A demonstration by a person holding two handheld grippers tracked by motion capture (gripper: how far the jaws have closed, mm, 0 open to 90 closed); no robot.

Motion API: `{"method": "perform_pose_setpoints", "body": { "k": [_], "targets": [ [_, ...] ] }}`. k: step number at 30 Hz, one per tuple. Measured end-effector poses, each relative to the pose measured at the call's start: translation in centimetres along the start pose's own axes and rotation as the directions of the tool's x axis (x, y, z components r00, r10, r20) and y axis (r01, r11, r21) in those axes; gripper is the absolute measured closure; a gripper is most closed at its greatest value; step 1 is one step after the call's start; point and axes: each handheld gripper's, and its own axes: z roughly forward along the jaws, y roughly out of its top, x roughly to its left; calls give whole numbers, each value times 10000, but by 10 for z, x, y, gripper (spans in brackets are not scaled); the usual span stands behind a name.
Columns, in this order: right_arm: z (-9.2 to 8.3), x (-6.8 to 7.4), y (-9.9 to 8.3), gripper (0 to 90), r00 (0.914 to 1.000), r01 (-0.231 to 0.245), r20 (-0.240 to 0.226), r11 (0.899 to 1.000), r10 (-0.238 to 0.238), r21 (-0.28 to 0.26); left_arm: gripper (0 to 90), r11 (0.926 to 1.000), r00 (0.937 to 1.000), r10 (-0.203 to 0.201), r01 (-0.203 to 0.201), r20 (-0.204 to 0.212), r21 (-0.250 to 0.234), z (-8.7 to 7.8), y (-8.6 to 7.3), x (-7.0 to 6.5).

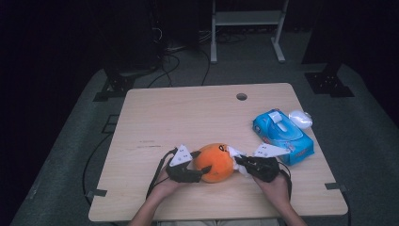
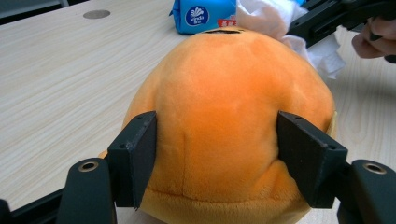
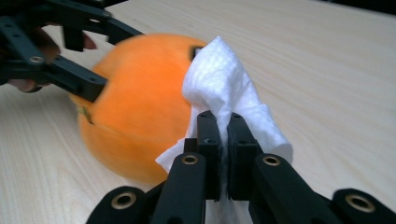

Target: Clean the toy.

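Note:
An orange plush toy (image 1: 215,161) lies near the front edge of the wooden table (image 1: 188,113). My left gripper (image 1: 201,169) holds it from the left. In the left gripper view both pads press into the sides of the plush toy (image 2: 233,116). My right gripper (image 1: 241,165) comes in from the right, shut on a crumpled white tissue (image 1: 235,153). In the right gripper view the tissue (image 3: 219,79) sticks up from between the closed jaws of the right gripper (image 3: 223,126) and rests against the side of the plush toy (image 3: 135,107).
A blue pack of tissues (image 1: 282,136) lies at the right of the table, with a small white object (image 1: 300,118) just behind it. A round cable hole (image 1: 241,96) sits near the far edge. Stands and cables lie on the floor beyond.

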Motion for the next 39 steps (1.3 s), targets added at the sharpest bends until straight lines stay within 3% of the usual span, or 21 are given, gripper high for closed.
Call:
{"method": "perform_pose_setpoints", "body": {
  "k": [4,6,7,11,14,17,21,31,35,37,39],
  "targets": [
    [1,15,5,855,9981,382,-484,9991,-391,-189,313,10000,9999,77,-77,89,14,0,0,0],
    [2,27,11,854,9921,735,-989,9967,-767,-357,313,9999,9999,94,-93,113,-41,1,-1,0],
    [4,31,16,854,9901,1091,-858,9935,-1114,-313,313,9999,9999,106,-106,111,-43,1,0,-1],
    [5,11,8,853,9974,415,-586,9988,-428,-242,300,9997,9996,230,-229,183,-97,1,2,-4],
    [4,6,5,854,9979,86,-633,9996,-103,-271,235,9997,9995,229,-228,205,-61,-4,8,-8],
    [4,8,6,853,9982,222,-558,9995,-234,-226,195,9994,9993,349,-350,166,53,-7,10,-10],
    [4,4,5,853,9979,55,-646,9997,-70,-230,194,9995,9991,294,-296,291,72,-8,9,-11],
    [4,2,4,853,9978,-102,-661,9997,88,-211,184,9971,9973,684,-692,278,318,-7,9,-16],
    [5,18,8,853,9955,209,-917,9994,-234,-281,234,9941,9952,961,-949,-203,520,0,8,-14],
    [9,35,12,853,9869,762,-1408,9967,-793,-270,241,9957,9960,840,-827,-292,411,1,7,-12],
    [11,40,16,853,9842,1209,-1279,9925,-1222,-180,243,9959,9962,818,-805,-300,408,1,6,-12]
  ]
}}
